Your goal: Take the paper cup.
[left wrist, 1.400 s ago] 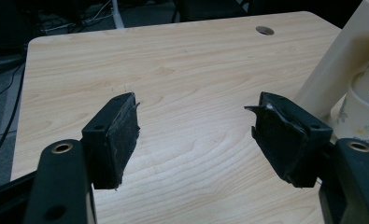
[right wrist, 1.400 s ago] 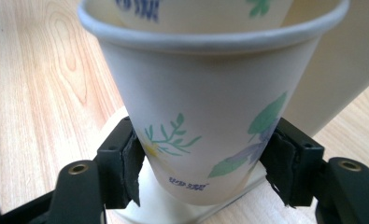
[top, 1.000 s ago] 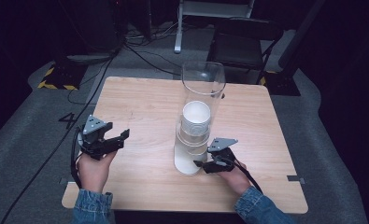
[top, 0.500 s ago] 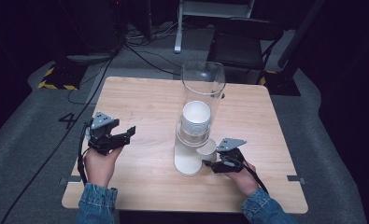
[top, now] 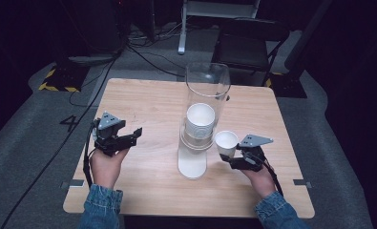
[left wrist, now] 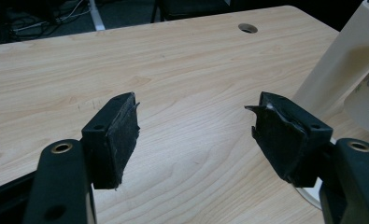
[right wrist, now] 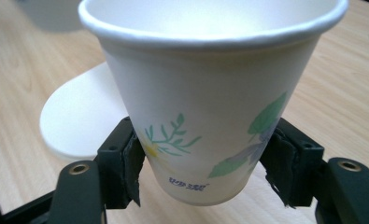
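We go L to R. Left gripper [top: 137, 132] sits over the left part of the table [top: 148, 100], held in the left hand [top: 106, 164]; in the left gripper view its jaws stand apart w/ nothing between the pads [left wrist: 121, 135], just bare wood, so it's released. That view also catches the table's cable hole [left wrist: 247, 28], which the high view doesn't resolve.

Mid-table we see the clear cup dispenser [top: 206, 86], a tall upright tube on a white base [top: 192, 164], w/ a stack of cups [top: 200, 120] inside, mouth up. In the left gripper view the tube is just a leaning pale edge at right, prob. lens tilt.

Right of the base, the paper cup [top: 225, 142] is clenched in the right gripper [top: 228, 156], close beside the dispenser but apart from it. The right gripper view shows what the high view can't: pads pressing both sides of the cup's lower wall, and a leaf print. Cup [right wrist: 210, 93] stands upright, long axis vertical, mouth up, lifted off the table, approx.
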### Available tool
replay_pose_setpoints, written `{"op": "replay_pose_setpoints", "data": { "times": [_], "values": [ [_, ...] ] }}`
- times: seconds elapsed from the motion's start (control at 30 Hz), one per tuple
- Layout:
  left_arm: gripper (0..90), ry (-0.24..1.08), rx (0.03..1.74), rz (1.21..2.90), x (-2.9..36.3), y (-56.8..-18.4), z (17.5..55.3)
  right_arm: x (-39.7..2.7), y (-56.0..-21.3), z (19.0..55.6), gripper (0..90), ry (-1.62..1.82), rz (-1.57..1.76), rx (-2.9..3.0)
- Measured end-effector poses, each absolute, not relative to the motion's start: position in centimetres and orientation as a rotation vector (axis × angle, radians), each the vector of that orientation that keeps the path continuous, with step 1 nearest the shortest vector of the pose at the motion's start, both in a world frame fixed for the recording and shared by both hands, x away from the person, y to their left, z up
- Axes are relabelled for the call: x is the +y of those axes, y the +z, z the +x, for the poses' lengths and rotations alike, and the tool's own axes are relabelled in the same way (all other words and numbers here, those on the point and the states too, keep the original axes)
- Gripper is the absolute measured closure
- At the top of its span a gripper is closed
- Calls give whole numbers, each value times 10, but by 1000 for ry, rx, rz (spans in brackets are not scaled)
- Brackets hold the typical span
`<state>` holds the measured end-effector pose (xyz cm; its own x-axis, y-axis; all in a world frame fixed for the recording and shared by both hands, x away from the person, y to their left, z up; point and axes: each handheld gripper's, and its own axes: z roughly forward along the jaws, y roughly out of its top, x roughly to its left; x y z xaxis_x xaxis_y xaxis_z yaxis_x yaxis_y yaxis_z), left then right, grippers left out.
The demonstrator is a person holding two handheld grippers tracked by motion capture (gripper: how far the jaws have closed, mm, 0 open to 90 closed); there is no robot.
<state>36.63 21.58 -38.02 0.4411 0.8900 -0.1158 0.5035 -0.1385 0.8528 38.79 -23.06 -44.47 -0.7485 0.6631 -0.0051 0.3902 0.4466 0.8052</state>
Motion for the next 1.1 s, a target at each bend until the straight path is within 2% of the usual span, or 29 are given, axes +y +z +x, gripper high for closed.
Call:
{"op": "replay_pose_setpoints", "data": {
  "times": [0.23,0.57,0.83,1.1],
  "values": [
    [308,552,1212,1802,220,-382,359,-247,-443,403,352,1204,1044,2234],
    [308,578,1245,1798,229,-385,341,-257,-461,432,348,1219,1241,2084],
    [301,582,1249,1805,234,-389,331,-249,-475,448,347,1193,1107,2086],
    [296,587,1253,1805,235,-390,328,-246,-488,456,347,1214,1122,2131]
  ]
}}
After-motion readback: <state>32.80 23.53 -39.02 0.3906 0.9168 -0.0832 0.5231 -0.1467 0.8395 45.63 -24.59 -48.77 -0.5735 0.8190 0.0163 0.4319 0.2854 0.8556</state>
